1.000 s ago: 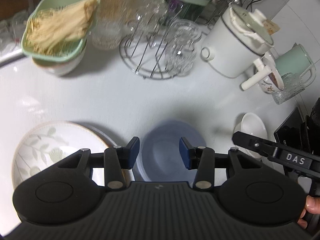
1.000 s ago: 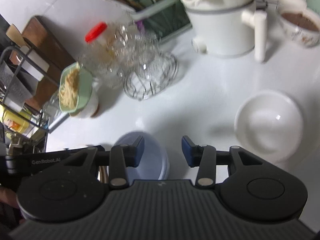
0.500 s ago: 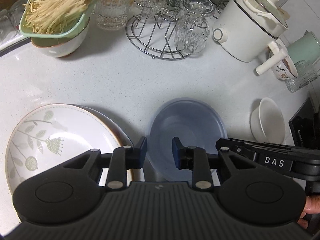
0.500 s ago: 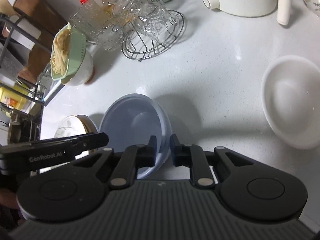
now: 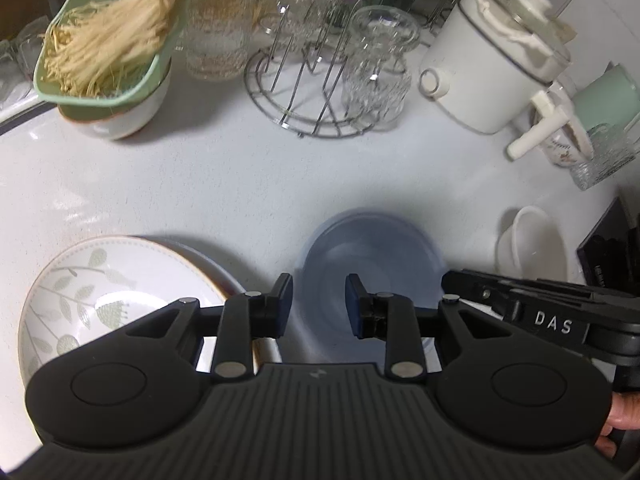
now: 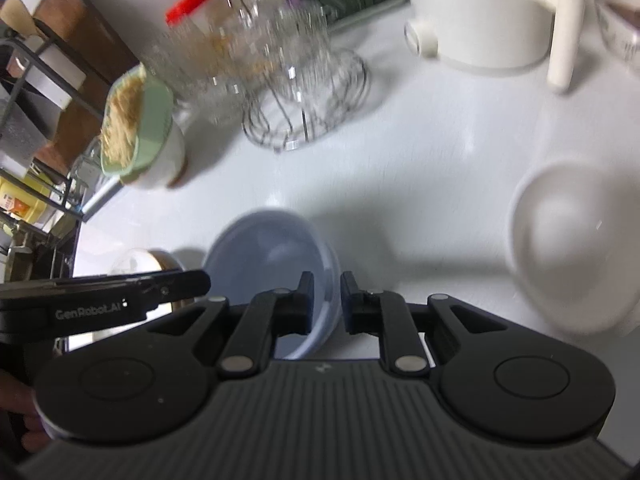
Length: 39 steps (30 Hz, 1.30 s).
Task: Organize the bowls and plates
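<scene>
White speckled countertop [image 5: 248, 184], cluttered along its far edge; blue bowl [image 6: 272, 264] at centre, its rim pinched between the near-closed fingers of the right gripper [image 6: 325, 300], apparently lifted and tilted for carrying; left gripper [image 5: 319, 306] parted and empty, hovering just over the same bowl, likely as a steadying reserve; leaf-patterned plate [image 5: 100, 280] at 9 o'clock, a probable stacking base; small white bowl [image 5: 532, 248] at 3 o'clock, unsorted; glass rack [image 5: 320, 92] and white pot [image 5: 492, 76] at 12 to 2.
</scene>
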Motion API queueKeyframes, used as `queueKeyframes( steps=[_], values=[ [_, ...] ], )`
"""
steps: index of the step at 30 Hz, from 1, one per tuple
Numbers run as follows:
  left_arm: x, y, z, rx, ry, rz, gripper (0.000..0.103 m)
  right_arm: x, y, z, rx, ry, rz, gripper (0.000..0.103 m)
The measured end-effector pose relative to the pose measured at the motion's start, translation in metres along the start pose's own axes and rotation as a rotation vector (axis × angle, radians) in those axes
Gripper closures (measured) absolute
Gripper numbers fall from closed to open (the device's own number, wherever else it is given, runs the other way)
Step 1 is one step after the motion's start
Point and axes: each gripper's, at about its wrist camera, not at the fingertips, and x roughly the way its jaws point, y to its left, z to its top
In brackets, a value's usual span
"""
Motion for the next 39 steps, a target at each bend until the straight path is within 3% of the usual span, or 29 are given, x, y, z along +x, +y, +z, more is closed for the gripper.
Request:
queueKeyframes(
  steps=[6,14,25,39],
  values=[
    [-0.028,-0.020,0.013,0.066,-0.065,-0.014,0.070,-0.032,0.003,0.008,-0.046,-0.133,-0.029,0.086],
    [-0.037,-0.052,0.026,0.152,-0.117,-0.031,0.070,-0.060,-0.006,0.011,-0.060,-0.266,-0.107,0.085],
    [-0.032,-0.098,0.035,0.234,-0.139,-0.097,0.066,-0.085,-0.033,0.002,-0.019,-0.356,-0.208,0.084],
    [-0.009,-0.148,0.043,0.334,-0.107,-0.151,0.064,-0.107,-0.066,-0.003,0.022,-0.422,-0.307,0.084]
  ],
)
